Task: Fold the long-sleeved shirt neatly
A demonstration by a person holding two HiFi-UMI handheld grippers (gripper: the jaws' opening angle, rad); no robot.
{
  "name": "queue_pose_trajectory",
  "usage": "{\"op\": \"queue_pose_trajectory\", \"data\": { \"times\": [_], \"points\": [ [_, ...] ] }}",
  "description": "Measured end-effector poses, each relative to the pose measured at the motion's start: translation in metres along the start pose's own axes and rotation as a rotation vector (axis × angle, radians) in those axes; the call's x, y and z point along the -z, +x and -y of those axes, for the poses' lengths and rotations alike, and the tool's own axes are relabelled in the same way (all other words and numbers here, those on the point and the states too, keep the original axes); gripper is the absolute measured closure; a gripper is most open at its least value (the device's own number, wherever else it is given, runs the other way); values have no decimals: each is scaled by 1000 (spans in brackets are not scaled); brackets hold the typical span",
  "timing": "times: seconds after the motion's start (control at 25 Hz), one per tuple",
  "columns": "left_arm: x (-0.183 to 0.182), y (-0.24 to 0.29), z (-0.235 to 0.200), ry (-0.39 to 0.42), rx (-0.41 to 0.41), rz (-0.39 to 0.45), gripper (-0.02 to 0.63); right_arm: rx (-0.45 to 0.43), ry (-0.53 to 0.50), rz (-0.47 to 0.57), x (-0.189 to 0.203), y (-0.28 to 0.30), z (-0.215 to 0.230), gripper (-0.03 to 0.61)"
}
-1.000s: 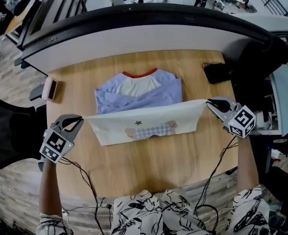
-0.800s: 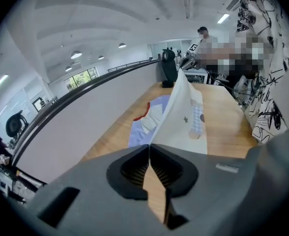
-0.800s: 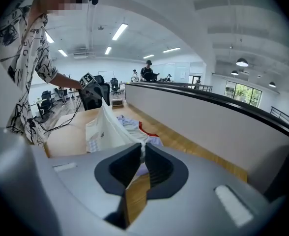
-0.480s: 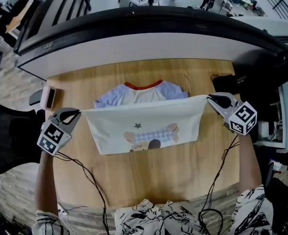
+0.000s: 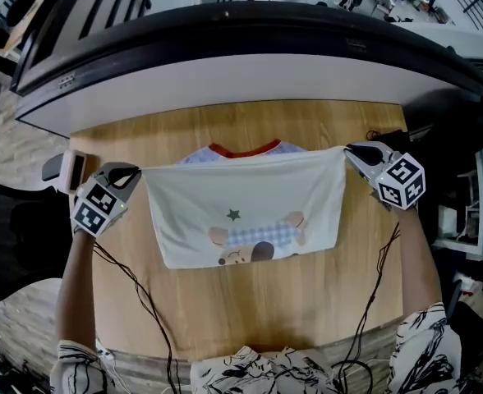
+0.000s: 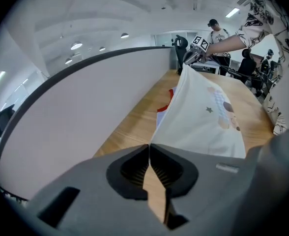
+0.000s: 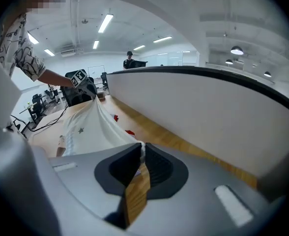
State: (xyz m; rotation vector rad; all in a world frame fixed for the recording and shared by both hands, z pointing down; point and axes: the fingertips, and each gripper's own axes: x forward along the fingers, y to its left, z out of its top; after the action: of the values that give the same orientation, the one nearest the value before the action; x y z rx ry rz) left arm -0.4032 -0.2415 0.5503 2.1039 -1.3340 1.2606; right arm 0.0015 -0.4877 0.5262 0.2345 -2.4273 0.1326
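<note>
Overhead, 2 grippers stretch 1 edge of the shirt (image 5: 246, 208) taut between them, above the table (image 5: 250, 310).
- Left gripper (image 5: 133, 171): jaws closed on the left corner of that edge.
- Right gripper (image 5: 350, 149): jaws closed on the right corner.
- Shirt: mid-table. Its cream panel, with a star and a checked print, faces up and slopes from the raised far edge down to a near fold resting on the wood.
- Red collar (image 5: 243, 149): shows just beyond the held edge.
- Curved partition (image 5: 241, 64): borders the table's far side.
</note>
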Motion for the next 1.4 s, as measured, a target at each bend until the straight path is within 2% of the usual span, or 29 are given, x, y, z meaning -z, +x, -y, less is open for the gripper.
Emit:
{"op": "queue_pose_trajectory", "data": {
  "times": [0.32,0.68,0.76,0.84,0.92,1.0,1.08,1.16,1.24,1.32,1.4],
  "points": [
    [27,62,-11,-34,32,-90,595,-10,81,-97,41,56,24,537],
    [42,93,-20,-62,68,-135,589,0,86,-144,56,85,34,531],
    [43,96,-25,-87,60,-124,561,14,100,-146,58,88,37,510],
    [45,98,-33,-128,46,-108,470,46,142,-119,57,86,47,477],
    [42,93,-47,-166,-12,-67,433,90,184,-66,50,81,60,425],
    [30,79,-61,-184,-102,14,420,115,161,-17,37,75,63,407],
    [9,67,-54,-150,-131,106,426,94,78,16,24,74,48,412],
    [-5,64,-27,-51,-72,144,484,40,-22,5,18,78,23,464],
    [0,73,1,29,10,105,494,-21,-79,-49,27,87,2,478],
    [18,87,16,27,65,41,494,-56,-82,-103,42,96,-8,497],
    [34,96,18,-27,86,12,501,-54,-49,-135,56,103,-6,511]
  ]
}}
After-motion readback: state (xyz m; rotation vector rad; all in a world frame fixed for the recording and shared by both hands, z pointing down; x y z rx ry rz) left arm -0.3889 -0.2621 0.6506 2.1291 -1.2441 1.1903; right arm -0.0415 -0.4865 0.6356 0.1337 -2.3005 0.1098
